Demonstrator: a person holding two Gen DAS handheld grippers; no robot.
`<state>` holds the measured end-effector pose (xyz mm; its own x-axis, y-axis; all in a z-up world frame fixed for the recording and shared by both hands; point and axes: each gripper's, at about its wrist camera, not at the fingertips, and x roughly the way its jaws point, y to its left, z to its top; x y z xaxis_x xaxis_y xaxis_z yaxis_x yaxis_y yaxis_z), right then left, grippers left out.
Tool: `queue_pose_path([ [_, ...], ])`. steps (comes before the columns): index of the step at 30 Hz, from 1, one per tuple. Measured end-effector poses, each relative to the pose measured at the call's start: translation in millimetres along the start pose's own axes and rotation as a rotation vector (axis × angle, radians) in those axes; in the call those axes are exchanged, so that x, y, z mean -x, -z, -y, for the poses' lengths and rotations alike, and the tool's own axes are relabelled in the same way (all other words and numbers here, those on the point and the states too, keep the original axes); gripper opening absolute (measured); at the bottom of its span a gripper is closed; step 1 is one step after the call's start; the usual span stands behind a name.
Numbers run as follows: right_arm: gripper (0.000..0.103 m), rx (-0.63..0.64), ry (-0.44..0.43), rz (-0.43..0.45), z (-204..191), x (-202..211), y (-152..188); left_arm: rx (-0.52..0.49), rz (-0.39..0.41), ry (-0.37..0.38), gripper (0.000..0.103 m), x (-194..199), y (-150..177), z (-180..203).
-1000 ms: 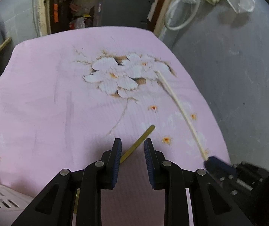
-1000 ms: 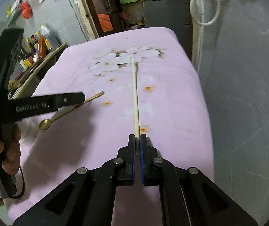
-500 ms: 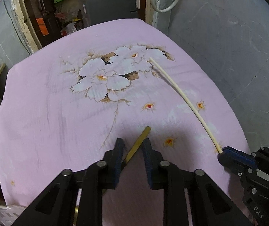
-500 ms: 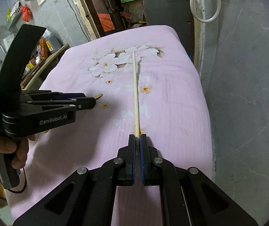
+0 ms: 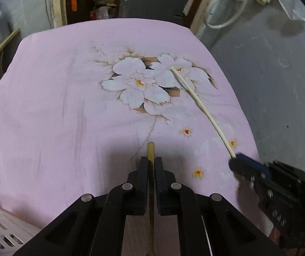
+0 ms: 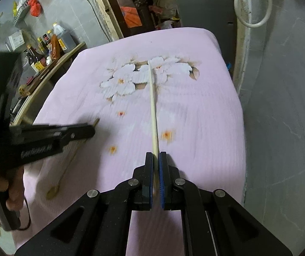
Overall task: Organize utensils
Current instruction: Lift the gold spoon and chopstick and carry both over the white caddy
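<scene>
My left gripper (image 5: 151, 160) is shut on the handle of a gold spoon (image 5: 150, 149); the handle tip sticks out past the fingers. In the right wrist view the spoon (image 6: 67, 162) hangs from the left gripper (image 6: 91, 129) with its bowl low near the cloth. My right gripper (image 6: 156, 155) is shut on the near end of a long pale wooden chopstick (image 6: 153, 106) that points away over the flower print. The chopstick (image 5: 197, 100) and right gripper (image 5: 235, 162) also show in the left wrist view.
A pink cloth with a white flower print (image 5: 56, 106) covers the table. A white slotted basket (image 5: 0, 230) sits at the near left corner. A grey wall (image 6: 280, 106) runs along the right edge. Bottles stand on a shelf (image 6: 45, 49) at the left.
My left gripper has closed on the spoon handle and lifted it, the handle now straight between the fingers. The right gripper still holds the chopstick, shifted slightly.
</scene>
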<state>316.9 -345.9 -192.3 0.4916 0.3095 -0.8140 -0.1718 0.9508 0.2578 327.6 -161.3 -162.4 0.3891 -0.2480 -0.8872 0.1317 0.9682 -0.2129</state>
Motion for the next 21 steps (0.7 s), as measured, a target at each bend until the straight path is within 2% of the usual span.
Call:
queue_pose_path([
  [2, 0.007, 0.009, -0.019, -0.020, 1, -5, -10, 0.015, -0.002, 0.007, 0.006, 0, 0, -2],
  [6, 0.018, 0.037, -0.048, -0.052, 0, -17, -27, 0.053, -0.009, 0.034, 0.006, -2, -1, -7],
  [13, 0.019, 0.111, -0.079, -0.101, -5, -42, -65, 0.063, -0.031, 0.055, 0.007, -6, -4, -9],
  [21, 0.019, 0.075, -0.168, -0.196, -1, -80, -105, 0.070, -0.051, 0.072, 0.008, -7, -8, -12],
])
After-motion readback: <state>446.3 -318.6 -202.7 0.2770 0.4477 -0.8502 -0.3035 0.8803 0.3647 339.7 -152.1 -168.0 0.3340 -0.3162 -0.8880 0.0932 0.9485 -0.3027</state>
